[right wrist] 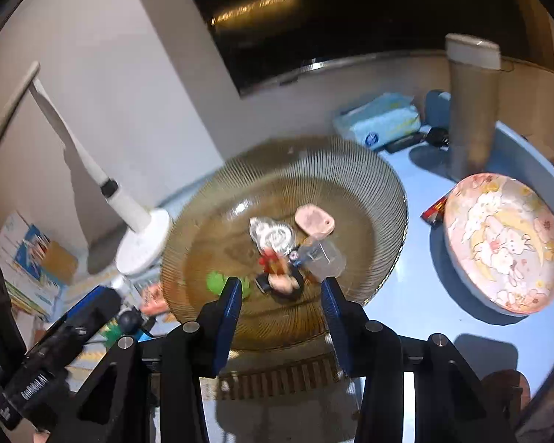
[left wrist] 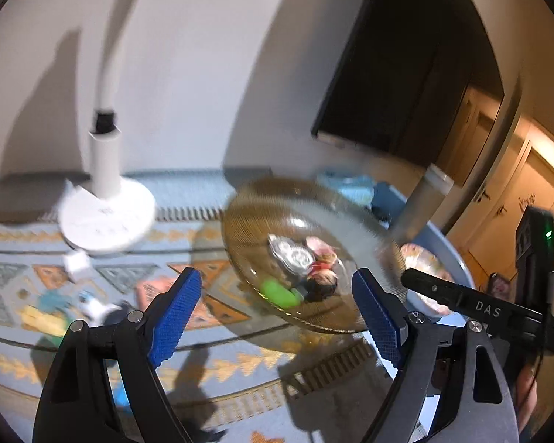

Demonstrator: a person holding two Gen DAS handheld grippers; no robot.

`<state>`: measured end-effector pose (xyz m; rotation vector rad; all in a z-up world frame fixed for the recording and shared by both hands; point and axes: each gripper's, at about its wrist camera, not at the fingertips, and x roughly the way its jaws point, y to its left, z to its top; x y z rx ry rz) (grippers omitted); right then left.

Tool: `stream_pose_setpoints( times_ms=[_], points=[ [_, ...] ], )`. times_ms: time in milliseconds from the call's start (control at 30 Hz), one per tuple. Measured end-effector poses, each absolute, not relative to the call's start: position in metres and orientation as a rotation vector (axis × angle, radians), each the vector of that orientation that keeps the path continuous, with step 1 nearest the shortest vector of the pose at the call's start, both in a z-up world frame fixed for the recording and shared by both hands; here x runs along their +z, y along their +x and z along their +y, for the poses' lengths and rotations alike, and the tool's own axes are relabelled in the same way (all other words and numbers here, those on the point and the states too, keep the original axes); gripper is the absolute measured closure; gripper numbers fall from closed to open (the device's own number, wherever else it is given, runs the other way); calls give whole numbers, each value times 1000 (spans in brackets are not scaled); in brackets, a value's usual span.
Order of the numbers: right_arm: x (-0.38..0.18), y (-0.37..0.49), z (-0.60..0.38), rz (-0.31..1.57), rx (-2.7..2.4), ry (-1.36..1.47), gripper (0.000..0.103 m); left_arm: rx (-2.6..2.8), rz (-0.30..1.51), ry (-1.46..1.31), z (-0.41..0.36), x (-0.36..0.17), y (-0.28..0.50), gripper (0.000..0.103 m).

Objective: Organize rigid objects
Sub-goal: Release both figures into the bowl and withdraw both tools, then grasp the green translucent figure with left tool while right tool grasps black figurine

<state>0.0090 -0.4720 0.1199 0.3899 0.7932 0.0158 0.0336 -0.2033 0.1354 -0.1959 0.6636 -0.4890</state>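
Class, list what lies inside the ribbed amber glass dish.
Inside the amber dish: a pink piece, a silvery piece, a clear plastic piece, a small figurine and something green, partly hidden behind the right claw.

A ribbed glass dish (right wrist: 284, 184) sits on the desk (right wrist: 417, 295) with several small things in it: a figurine (right wrist: 282, 282) nearest the front, a clear plastic piece (right wrist: 323, 256) to its right, a soap-shaped block (right wrist: 314, 219) behind that, and a foil-wrapped piece (right wrist: 273, 234) near the middle. To the dish's right lies a patterned plate (right wrist: 504, 241). Behind the plate stands a tall tumbler (right wrist: 471, 110), with a tissue pack (right wrist: 378, 120) to its left. A lamp (right wrist: 142, 238) stands left of the dish.
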Motion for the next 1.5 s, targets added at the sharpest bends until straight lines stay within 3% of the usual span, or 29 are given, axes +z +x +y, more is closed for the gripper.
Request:
stream_pose_setpoints(
  times_ms=[167,233,300,533,700,900,1033,1400,1500],
  points=[
    [145,-9,-450,747,53,373,59,-435,558,-184,-147,178,-3,20],
    [154,-17,-433,731,87,359,48,-410,512,-182,-120,195,-22,20],
    [163,-25,-415,709,121,343,44,-382,475,-181,-94,211,-41,20],
    [180,-42,-336,680,246,230,44,-269,414,-128,-26,235,-87,20],
    [147,-37,-295,781,300,198,44,-220,493,-62,-9,206,-77,20],
    [85,-23,-273,936,306,155,44,-249,696,11,-23,124,-29,21],
    [52,-17,-268,1000,316,112,44,-311,841,-27,-34,71,13,40],
    [13,-13,-260,1016,394,44,44,-317,947,-5,-70,16,64,41],
    [13,-10,-256,1002,381,1,44,-322,949,-14,-78,14,71,51]
  ],
)
